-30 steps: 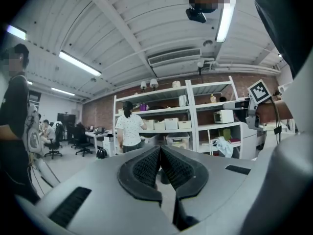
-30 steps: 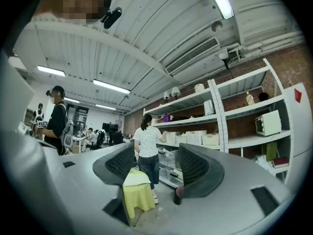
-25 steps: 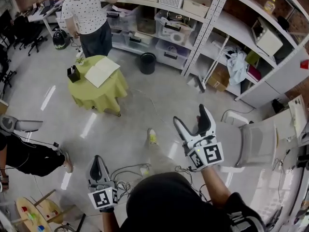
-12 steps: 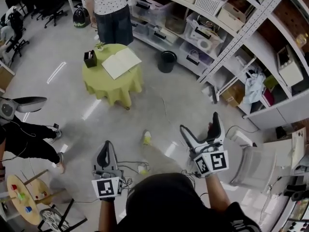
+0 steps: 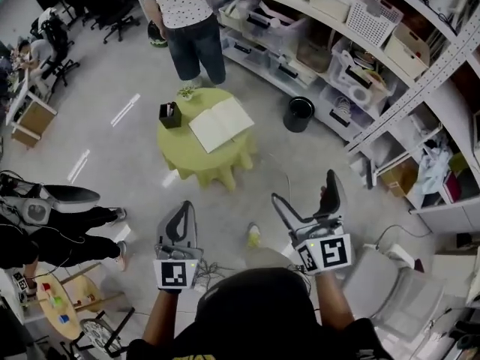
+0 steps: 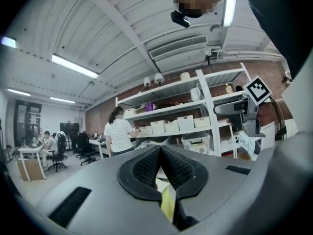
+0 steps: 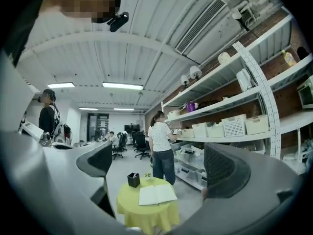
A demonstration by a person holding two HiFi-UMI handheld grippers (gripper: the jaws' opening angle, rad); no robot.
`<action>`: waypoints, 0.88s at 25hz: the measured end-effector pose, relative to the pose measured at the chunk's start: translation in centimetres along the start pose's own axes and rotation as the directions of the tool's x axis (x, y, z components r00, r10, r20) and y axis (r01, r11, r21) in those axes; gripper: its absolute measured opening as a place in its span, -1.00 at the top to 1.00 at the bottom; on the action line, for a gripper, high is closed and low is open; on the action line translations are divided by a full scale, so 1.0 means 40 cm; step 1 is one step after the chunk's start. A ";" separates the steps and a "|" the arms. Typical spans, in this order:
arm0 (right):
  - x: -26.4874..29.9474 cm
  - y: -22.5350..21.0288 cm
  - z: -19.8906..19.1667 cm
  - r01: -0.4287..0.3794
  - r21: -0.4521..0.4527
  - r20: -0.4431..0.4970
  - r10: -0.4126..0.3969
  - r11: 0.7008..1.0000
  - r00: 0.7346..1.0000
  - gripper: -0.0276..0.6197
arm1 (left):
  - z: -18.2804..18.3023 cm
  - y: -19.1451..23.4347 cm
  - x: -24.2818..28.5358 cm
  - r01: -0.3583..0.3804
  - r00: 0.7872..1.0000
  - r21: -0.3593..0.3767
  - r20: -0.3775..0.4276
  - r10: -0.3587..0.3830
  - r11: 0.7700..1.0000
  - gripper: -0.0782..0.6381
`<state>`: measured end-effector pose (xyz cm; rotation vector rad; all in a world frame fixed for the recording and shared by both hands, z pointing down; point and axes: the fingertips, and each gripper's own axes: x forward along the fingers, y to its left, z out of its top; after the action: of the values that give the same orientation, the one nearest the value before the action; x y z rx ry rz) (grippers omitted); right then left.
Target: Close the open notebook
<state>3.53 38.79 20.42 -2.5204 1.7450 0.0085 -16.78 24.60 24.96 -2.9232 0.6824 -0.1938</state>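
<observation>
The open notebook lies flat with white pages up on a small round table with a yellow-green cloth, some way ahead of both grippers. In the right gripper view the notebook shows on the table between the jaws, far off. My right gripper is open wide and holds nothing. My left gripper is shut, its pads meeting with nothing between them. Both point level toward the table.
A black pen holder and a small plant stand on the table's far side. A person stands just behind it at the shelves. A black bin sits on the floor right of the table. A seated person's legs are at the left.
The table and notebook have come nearer and shifted toward the middle of the head view as both grippers travelled forward. The right jaws stand slightly wider than one second ago.
</observation>
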 end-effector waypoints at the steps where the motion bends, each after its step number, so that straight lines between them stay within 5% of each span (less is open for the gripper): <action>1: 0.028 -0.014 -0.004 -0.007 0.000 0.001 0.007 1.000 1.000 -0.84 | 0.011 0.016 0.040 -0.004 1.000 0.009 0.009 0.004 1.000 0.74; 6: 0.137 -0.085 -0.091 -0.049 0.101 -0.053 0.054 0.994 0.997 -0.83 | 0.016 0.045 0.166 -0.061 0.998 0.001 -0.007 0.061 0.998 0.74; 22: 0.378 -0.123 -0.209 -0.173 0.142 -0.164 0.196 0.975 0.967 -0.74 | -0.044 0.125 0.356 -0.139 0.984 -0.012 -0.114 0.136 0.990 0.74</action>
<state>13.14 25.82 28.34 -2.3235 1.9718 -0.3149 -6.55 13.61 27.24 -2.8873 0.9050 -0.3416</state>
